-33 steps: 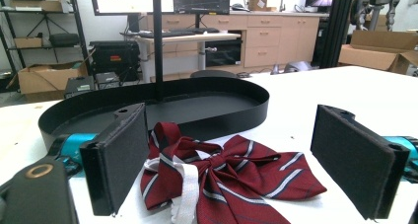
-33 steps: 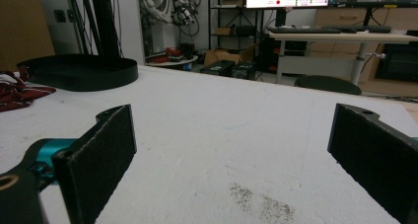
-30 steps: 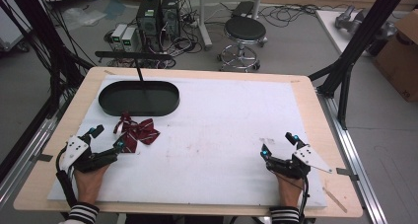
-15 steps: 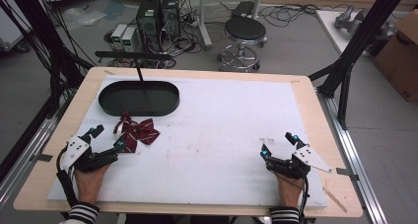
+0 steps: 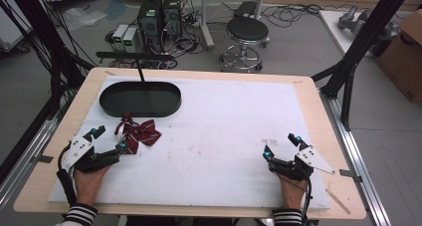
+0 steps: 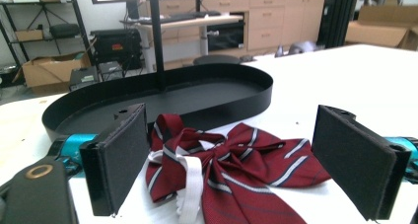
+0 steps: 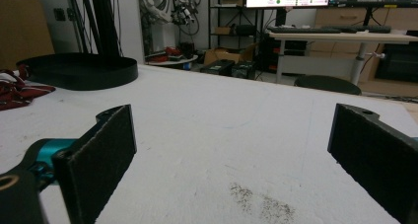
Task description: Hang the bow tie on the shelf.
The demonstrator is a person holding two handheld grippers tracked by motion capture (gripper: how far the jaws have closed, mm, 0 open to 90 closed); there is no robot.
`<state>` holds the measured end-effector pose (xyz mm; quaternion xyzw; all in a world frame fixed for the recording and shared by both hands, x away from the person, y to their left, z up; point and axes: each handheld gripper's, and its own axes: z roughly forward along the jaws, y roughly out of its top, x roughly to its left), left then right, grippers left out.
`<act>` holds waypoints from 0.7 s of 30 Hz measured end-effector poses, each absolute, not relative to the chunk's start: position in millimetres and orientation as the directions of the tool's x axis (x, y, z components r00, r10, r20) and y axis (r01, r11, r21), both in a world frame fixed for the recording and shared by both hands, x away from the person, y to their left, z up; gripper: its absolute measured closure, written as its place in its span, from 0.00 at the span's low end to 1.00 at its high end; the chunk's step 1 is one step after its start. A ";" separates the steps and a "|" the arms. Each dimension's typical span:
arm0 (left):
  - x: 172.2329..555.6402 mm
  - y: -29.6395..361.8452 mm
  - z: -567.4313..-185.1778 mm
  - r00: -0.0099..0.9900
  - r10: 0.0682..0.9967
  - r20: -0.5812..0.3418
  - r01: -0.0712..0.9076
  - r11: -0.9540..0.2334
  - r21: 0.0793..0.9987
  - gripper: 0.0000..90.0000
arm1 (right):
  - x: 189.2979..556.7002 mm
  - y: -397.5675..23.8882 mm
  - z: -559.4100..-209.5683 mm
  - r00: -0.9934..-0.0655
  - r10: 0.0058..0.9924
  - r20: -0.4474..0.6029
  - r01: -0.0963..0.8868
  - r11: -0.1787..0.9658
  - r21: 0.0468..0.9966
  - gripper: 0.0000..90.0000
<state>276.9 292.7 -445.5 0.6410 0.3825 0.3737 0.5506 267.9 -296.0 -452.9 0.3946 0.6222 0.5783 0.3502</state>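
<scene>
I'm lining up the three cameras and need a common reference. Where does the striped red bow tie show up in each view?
High view: the bow tie lies left of centre on the white mat, just ahead of the left gripper.
Left gripper view: bow tie at bottom centre, between the open jaws.
Right gripper view: bow tie at the far left edge.
Shared landmark: the black oval tray just behind it.

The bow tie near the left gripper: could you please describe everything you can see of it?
The bow tie is dark red fabric with thin white-and-grey diagonal stripes, and a white strap crosses its knot. It lies flat and slightly rumpled on the white table, just in front of the black tray, between the open left gripper jaws, which don't touch it.
</scene>
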 end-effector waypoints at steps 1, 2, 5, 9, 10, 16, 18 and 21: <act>277.1 293.3 -443.9 0.427 0.902 0.062 0.085 -0.108 0.991 0.17 | 268.0 -296.1 -452.9 -0.443 0.896 0.019 0.085 0.021 0.996 0.04; 277.5 294.4 -442.1 0.428 0.902 0.065 0.093 -0.116 0.989 0.17 | 268.0 -296.0 -452.9 -0.443 0.896 0.020 0.086 0.020 0.996 0.04; 280.1 296.9 -436.3 0.428 0.901 0.068 0.119 -0.131 0.984 0.17 | 267.9 -296.0 -452.9 -0.443 0.896 0.021 0.087 0.020 0.996 0.04; 286.6 298.4 -429.5 0.432 0.899 0.068 0.174 -0.157 0.972 0.17 | 268.0 -295.9 -452.9 -0.443 0.896 0.021 0.087 0.020 0.996 0.04; 288.7 298.3 -428.3 0.435 0.898 0.069 0.192 -0.167 0.967 0.17 | 268.0 -295.9 -452.9 -0.443 0.896 0.021 0.087 0.020 0.996 0.04; 300.0 294.6 -427.3 0.449 0.888 0.099 0.295 -0.252 0.922 0.17 | 268.0 -295.9 -452.9 -0.443 0.896 0.022 0.087 0.019 0.996 0.04; 303.1 292.9 -427.7 0.452 0.886 0.105 0.319 -0.271 0.908 0.18 | 268.0 -295.9 -452.9 -0.444 0.896 0.022 0.087 0.018 0.996 0.04; 308.3 290.9 -428.6 0.462 0.880 0.109 0.361 -0.298 0.884 0.20 | 268.2 -296.2 -452.9 -0.444 0.896 0.019 0.084 0.020 0.996 0.04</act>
